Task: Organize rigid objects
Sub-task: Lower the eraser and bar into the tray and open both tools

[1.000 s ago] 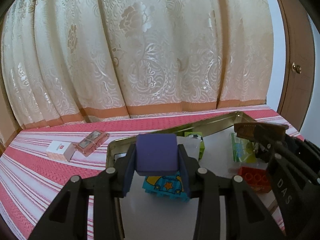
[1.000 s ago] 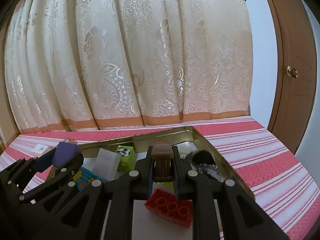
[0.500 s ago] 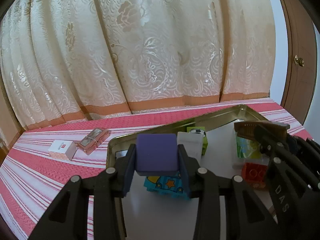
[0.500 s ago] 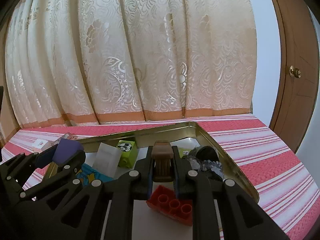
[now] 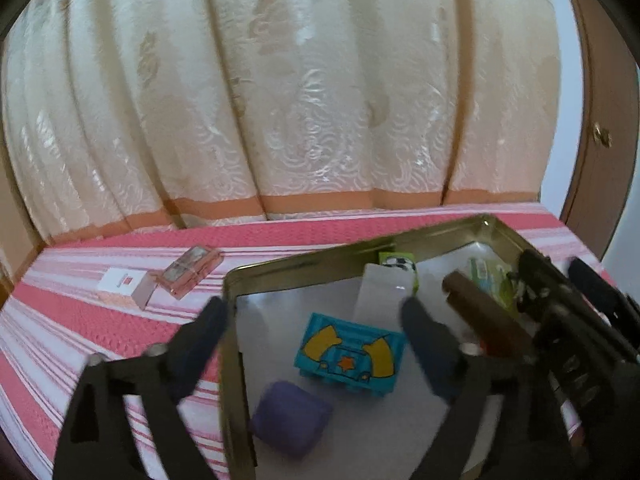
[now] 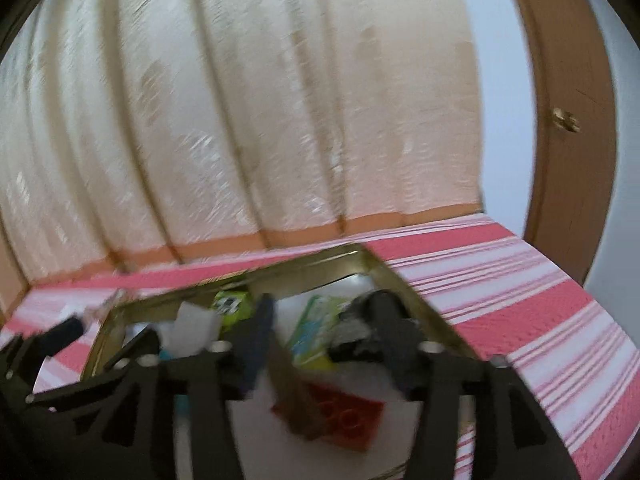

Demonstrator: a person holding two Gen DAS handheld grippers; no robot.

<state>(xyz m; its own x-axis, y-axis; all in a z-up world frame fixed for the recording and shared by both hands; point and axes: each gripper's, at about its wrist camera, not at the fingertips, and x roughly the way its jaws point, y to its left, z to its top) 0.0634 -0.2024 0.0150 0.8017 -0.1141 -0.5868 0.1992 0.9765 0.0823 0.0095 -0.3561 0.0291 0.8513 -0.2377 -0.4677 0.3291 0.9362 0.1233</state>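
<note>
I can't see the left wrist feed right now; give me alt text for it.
The left tongs are open over a metal tray, with a purple block lying loose on the tray floor beside a teal printed brick. Two small boxes sit outside on the pink striped cloth.

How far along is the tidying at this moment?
Done: several toys lie in the metal tray, including the teal block and red brick. In hand: nothing. The left gripper is open with the purple cube below it in the tray; the right gripper is open, the brown piece blurred beneath. Left: the white box and pink case on the cloth.
</note>
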